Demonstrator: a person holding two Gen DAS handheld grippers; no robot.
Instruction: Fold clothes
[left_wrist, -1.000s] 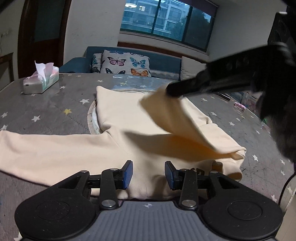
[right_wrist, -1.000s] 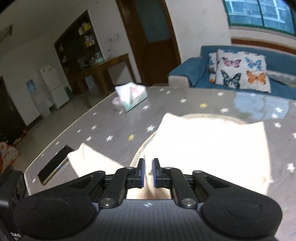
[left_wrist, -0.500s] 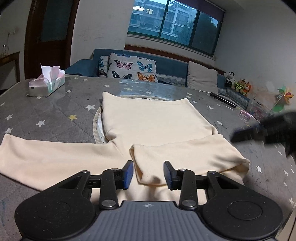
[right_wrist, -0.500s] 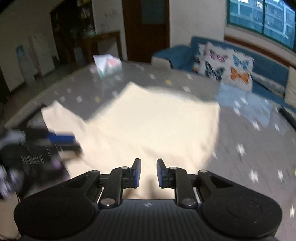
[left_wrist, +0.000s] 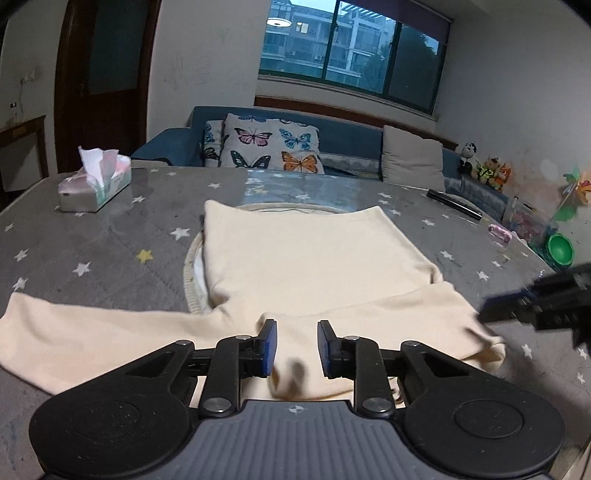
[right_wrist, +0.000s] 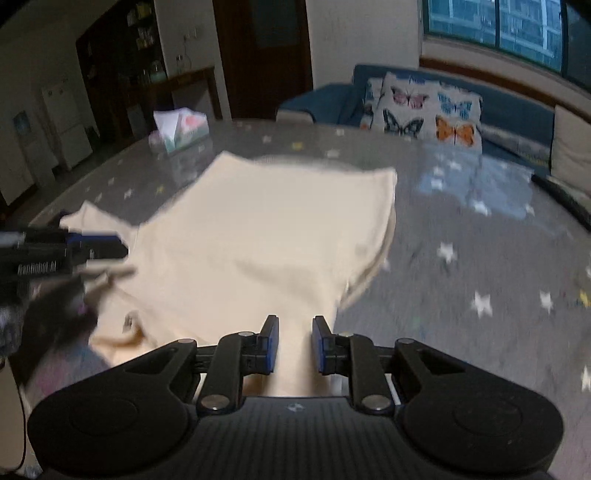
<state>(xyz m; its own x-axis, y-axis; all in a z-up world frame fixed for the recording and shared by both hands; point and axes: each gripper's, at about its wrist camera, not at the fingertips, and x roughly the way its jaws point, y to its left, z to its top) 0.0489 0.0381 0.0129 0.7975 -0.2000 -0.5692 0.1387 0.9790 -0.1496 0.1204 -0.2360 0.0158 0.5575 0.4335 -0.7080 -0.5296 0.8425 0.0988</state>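
Observation:
A cream long-sleeved top (left_wrist: 310, 258) lies flat on the grey star-patterned table (left_wrist: 92, 251). Its right sleeve (left_wrist: 388, 317) is folded in across the near part of the body; its left sleeve (left_wrist: 92, 332) stretches out to the left. My left gripper (left_wrist: 294, 347) is open and empty, just above the folded sleeve's end. My right gripper (right_wrist: 293, 345) is open and empty over the top's near right edge (right_wrist: 266, 236). It shows in the left wrist view (left_wrist: 535, 306) at the right, beside the folded shoulder. The left gripper shows blurred at the left of the right wrist view (right_wrist: 66, 247).
A tissue box (left_wrist: 96, 184) stands at the table's far left. A dark remote (left_wrist: 454, 203) and small toys (left_wrist: 561, 247) lie at the far right edge. A blue sofa with butterfly cushions (left_wrist: 269, 147) stands behind the table.
My right gripper has let go of the right sleeve, which now lies folded across the body. It has opened and pulled back to the right. My left gripper stays open.

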